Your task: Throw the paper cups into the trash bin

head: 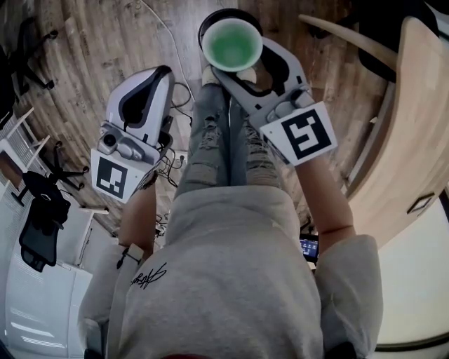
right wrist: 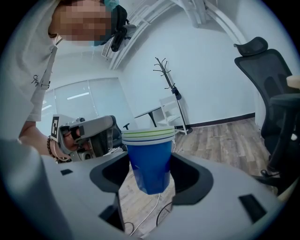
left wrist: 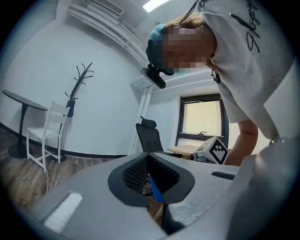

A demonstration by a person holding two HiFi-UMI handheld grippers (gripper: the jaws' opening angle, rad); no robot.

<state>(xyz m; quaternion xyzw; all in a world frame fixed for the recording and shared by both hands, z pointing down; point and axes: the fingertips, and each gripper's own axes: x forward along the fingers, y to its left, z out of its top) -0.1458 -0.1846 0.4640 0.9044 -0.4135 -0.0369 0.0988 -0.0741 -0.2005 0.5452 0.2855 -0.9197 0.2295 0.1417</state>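
Gently pinching light, easily crushed paper cups (head: 232, 43) mid-wall in right tongs (right wrist: 151, 171); left tongs (left wrist: 152, 180) closed, seemingly empty.

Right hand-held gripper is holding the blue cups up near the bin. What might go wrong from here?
1. The right hand-held gripper clamps only the outer wall of the stack of paper cups; if it tips, the nested inner cups could slide out and scatter.
2. In the head view the trash bin shows mostly up-left of the stack, so a drop might clip the rim or miss.
3. Loose cables lie by the feet, a possible trip hazard.
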